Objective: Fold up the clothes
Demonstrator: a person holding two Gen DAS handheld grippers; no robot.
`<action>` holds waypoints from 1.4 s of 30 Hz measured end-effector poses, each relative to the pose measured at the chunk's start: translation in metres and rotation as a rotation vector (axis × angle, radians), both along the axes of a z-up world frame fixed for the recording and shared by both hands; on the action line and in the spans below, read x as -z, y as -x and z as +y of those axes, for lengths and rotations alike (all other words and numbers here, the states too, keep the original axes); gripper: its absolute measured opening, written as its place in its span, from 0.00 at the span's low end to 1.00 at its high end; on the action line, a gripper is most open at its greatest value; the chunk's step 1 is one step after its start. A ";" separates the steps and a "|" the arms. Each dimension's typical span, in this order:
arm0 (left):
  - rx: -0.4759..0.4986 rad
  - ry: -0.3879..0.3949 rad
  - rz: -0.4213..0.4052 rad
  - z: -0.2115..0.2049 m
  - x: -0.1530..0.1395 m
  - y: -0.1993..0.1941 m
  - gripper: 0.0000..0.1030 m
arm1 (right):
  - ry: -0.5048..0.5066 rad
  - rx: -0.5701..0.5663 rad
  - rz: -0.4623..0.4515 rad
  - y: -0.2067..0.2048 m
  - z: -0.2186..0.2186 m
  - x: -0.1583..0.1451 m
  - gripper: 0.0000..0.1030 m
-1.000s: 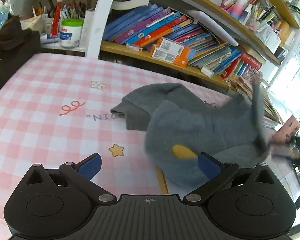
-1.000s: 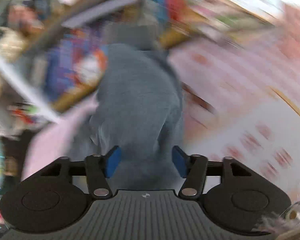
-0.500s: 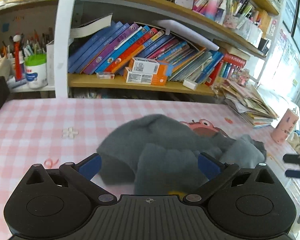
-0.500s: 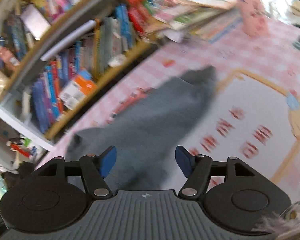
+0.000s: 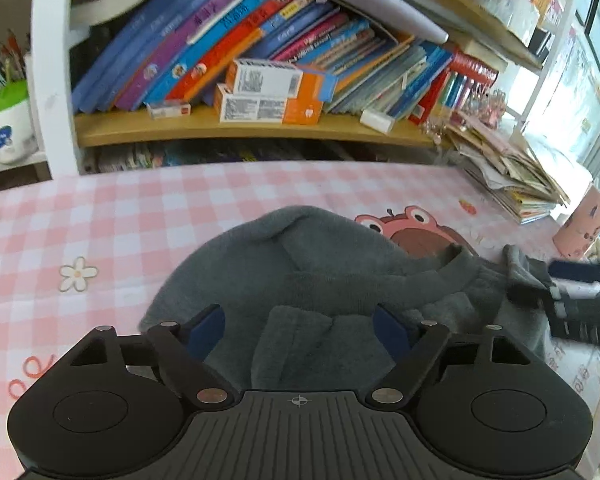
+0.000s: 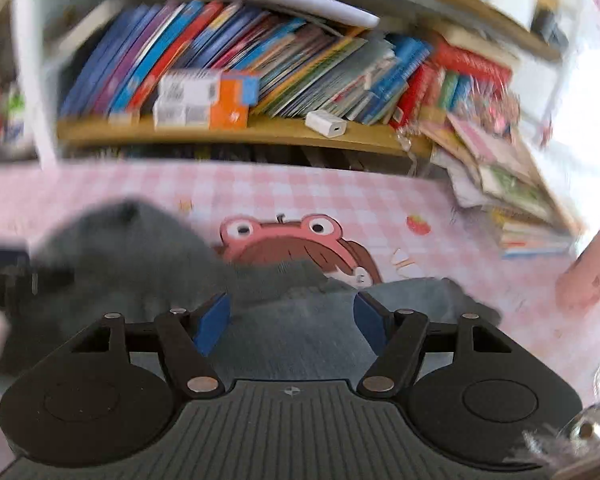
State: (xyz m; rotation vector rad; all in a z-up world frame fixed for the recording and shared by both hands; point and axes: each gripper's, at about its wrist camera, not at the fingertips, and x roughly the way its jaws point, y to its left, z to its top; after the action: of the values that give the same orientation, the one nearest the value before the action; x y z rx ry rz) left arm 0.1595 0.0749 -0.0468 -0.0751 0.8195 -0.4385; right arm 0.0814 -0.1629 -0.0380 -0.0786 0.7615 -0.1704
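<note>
A grey fleece sweatshirt (image 5: 300, 256) lies crumpled on the pink checked tablecloth (image 5: 140, 208), its neckline (image 5: 452, 272) towards the right. My left gripper (image 5: 298, 316) hovers low over the near part. Its jaws are closing, with a folded sleeve end (image 5: 300, 336) between them, and the pads stand clear of the cloth. My right gripper (image 6: 292, 308) is open over the sweatshirt's (image 6: 120, 248) right part, flat grey cloth lying under the gap. In the left wrist view the right gripper (image 5: 572, 292) shows at the right edge, by a raised cloth edge.
A bookshelf (image 5: 260, 124) packed with books and boxes runs along the table's far edge. A stack of booklets (image 5: 512, 176) and a pink cup (image 5: 584, 228) stand at the right. A frog cartoon (image 6: 284, 232) is printed on the cloth behind the sweatshirt.
Both views have swung level to face the shelf and come closer to the sweatshirt. The left jaws have narrowed. The right jaws stand wider than a second ago.
</note>
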 end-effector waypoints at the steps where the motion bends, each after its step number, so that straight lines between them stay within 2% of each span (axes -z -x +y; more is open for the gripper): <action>1: 0.001 0.001 0.006 -0.001 0.002 -0.003 0.80 | 0.003 0.000 0.009 0.008 -0.003 0.004 0.54; 2: 0.005 0.002 0.013 -0.002 0.003 -0.005 0.79 | -0.010 0.005 0.016 0.018 -0.007 0.009 0.48; 5: 0.027 0.017 0.042 -0.006 0.008 -0.012 0.78 | -0.110 0.064 0.032 0.057 -0.029 0.018 0.43; 6: 0.036 0.026 0.056 -0.008 0.010 -0.014 0.74 | -0.141 0.098 0.045 0.069 -0.036 0.021 0.41; 7: 0.045 0.034 0.072 -0.010 0.013 -0.016 0.72 | -0.178 0.137 0.063 0.082 -0.043 0.025 0.34; 8: 0.050 0.041 0.087 -0.013 0.015 -0.018 0.67 | -0.222 0.183 0.087 0.095 -0.052 0.030 0.31; 9: 0.051 0.049 0.102 -0.015 0.017 -0.019 0.58 | -0.268 0.228 0.108 0.107 -0.060 0.036 0.31; 11: 0.056 0.064 0.125 -0.020 0.020 -0.021 0.53 | -0.363 0.313 0.131 0.131 -0.076 0.046 0.31; 13: 0.059 0.079 0.130 -0.019 0.020 -0.022 0.44 | -0.452 0.379 0.113 0.151 -0.091 0.050 0.32; 15: 0.050 0.134 0.157 -0.012 0.020 -0.026 0.16 | -0.502 0.421 0.078 0.164 -0.100 0.047 0.38; 17: 0.035 0.195 0.151 -0.003 0.014 -0.023 0.12 | -0.506 0.428 0.029 0.166 -0.102 0.037 0.44; 21: 0.026 0.325 0.059 0.022 -0.019 0.004 0.09 | -0.489 0.393 -0.058 0.153 -0.094 0.011 0.54; 24: 0.081 0.430 -0.041 0.049 -0.051 0.053 0.08 | -0.472 0.350 -0.109 0.137 -0.086 -0.007 0.64; 26: 0.128 0.429 -0.055 0.061 -0.059 0.083 0.07 | -0.467 0.325 -0.135 0.123 -0.083 -0.016 0.70; 28: 0.147 0.426 -0.021 0.073 -0.054 0.110 0.07 | -0.463 0.305 -0.142 0.104 -0.079 -0.021 0.72; 31: 0.130 0.395 0.026 0.087 -0.035 0.139 0.06 | -0.445 0.282 -0.105 0.068 -0.068 -0.020 0.75; 34: 0.096 0.414 0.071 0.097 -0.021 0.155 0.06 | -0.419 0.258 -0.056 0.031 -0.054 -0.014 0.75; 38: 0.095 0.401 0.052 0.106 -0.023 0.166 0.06 | -0.322 0.221 0.055 -0.011 -0.030 0.008 0.75; 42: 0.053 0.425 0.041 0.121 -0.022 0.171 0.06 | -0.270 0.209 0.130 -0.016 -0.020 0.029 0.71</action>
State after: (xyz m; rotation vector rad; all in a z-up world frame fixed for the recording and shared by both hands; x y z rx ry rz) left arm -0.0118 0.1961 -0.0250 -0.4585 0.7586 -0.6577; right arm 0.0976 -0.1826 -0.0672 0.2491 0.9163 -0.2611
